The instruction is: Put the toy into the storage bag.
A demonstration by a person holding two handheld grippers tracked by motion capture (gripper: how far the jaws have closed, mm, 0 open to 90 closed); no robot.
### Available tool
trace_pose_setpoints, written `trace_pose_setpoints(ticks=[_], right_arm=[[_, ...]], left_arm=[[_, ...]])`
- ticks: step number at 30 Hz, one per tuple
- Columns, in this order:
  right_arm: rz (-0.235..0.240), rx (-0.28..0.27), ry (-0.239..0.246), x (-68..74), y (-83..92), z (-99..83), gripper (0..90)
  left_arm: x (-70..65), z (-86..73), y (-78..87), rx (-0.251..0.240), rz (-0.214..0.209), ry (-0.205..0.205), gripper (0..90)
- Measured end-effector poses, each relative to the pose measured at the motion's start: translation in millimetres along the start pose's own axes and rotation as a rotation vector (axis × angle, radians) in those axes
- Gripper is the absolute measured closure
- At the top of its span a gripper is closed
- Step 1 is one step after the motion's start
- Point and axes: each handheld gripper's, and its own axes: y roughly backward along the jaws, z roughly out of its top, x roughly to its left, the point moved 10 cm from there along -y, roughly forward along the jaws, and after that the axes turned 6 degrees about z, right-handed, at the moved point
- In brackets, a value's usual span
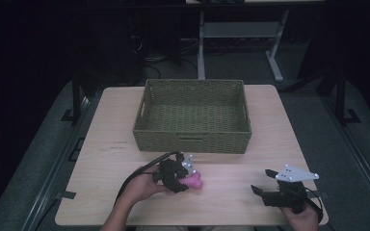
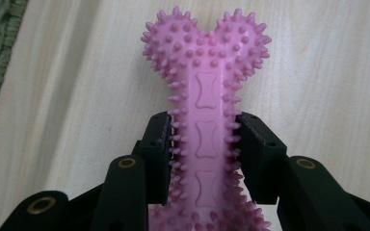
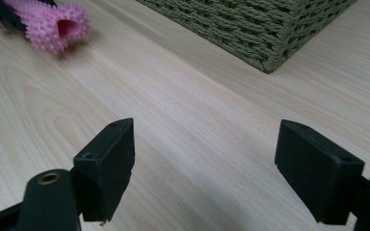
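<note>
Left gripper (image 2: 204, 144) is clamped across the shaft of the pink spiked bone toy (image 2: 206, 120), pads pressing into the nubs on both sides; the toy lies on the table (image 1: 125, 163) just in front of the green wicker basket (image 1: 191, 134). Grip sits near mid-shaft, so it should lift level. The toy looks like soft rubber, though that is hard to tell, so expect some flex. Raise straight up to clear the rim before moving over. Right gripper (image 3: 221, 168) hangs wide open, holding nothing, well apart.
</note>
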Motion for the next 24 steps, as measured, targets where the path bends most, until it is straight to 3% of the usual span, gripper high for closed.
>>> trace_pose_setpoints(ticks=[10,24], right_arm=[[0.0,0.004,0.006,0.0,-0.4,-0.2,21.4],[0.002,0.004,0.005,-0.3,-0.8,0.0,21.3]], left_arm=[[5.9,8.1,25.0,-0.029,-0.008,-0.017,58.7],[21.0,11.0,56.1,-0.024,0.011,-0.036,58.7]])
